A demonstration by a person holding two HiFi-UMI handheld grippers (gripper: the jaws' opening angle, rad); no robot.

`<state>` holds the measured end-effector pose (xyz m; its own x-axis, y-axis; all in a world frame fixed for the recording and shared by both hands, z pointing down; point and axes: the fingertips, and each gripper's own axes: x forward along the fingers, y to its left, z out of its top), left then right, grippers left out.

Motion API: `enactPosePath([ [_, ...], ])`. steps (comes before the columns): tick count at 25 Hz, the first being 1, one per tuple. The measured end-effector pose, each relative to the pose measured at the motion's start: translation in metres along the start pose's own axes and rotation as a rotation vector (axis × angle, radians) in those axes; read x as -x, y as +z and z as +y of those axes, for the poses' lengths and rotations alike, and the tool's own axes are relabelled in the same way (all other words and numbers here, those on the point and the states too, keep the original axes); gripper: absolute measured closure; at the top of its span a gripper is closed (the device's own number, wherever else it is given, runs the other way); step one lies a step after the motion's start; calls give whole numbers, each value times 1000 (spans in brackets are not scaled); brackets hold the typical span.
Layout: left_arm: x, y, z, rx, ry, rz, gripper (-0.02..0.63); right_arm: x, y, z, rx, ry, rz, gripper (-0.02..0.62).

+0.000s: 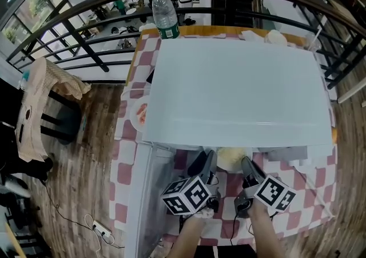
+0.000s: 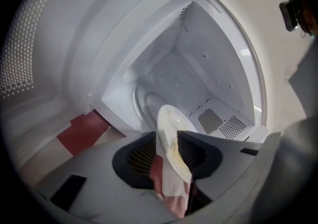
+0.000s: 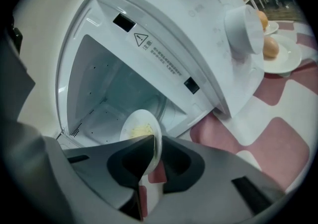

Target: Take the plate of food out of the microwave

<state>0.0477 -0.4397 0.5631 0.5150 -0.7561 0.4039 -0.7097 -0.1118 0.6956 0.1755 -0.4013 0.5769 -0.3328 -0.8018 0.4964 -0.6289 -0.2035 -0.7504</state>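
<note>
From your head view, the white microwave [image 1: 237, 91] fills the middle of the checked tablecloth [image 1: 311, 194]. Its door [image 1: 146, 194] is swung out toward you on the left. A water bottle [image 1: 164, 14] stands at its far left corner. A small plate [image 1: 140, 115] with something red on it lies just left of the microwave. A cloth-draped chair [image 1: 43, 99] sits well off to the left, and a railing [image 1: 86, 5] curves along the far side. The plate of food [image 1: 231, 158] peeks out from under the microwave's near edge, face up, between your left gripper [image 1: 207, 161] and right gripper [image 1: 247, 166].

In your left gripper view, the door walls off the left side and the open cavity lies beyond. The round plate shows edge-on as a narrow oval running away from you toward the cavity, just outside its mouth and above the cloth. Its rim sits between your jaws, but they stand wide, with cloth showing in the gap on the left, so this gripper is released.

In your right gripper view, the control knob [image 3: 243, 27] and eggs [image 3: 270, 46] on a dish [image 3: 288, 61] lie to the right. Here your jaws are clenched on the plate's rim.
</note>
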Motion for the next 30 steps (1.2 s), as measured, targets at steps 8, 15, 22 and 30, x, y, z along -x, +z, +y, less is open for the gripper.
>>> enactPosePath([
  [8, -2, 3, 5, 50, -13, 0, 493, 0, -5, -1, -4, 0, 13, 541],
  [15, -1, 2, 10, 28, 7, 8, 548, -1, -6, 0, 19, -3, 24, 541],
  [22, 5, -4, 0, 11, 6, 9, 540, 12, -4, -1, 32, -23, 14, 540],
  [30, 32, -20, -18, 53, 4, 14, 546, 52, -14, 0, -11, -39, 24, 541],
])
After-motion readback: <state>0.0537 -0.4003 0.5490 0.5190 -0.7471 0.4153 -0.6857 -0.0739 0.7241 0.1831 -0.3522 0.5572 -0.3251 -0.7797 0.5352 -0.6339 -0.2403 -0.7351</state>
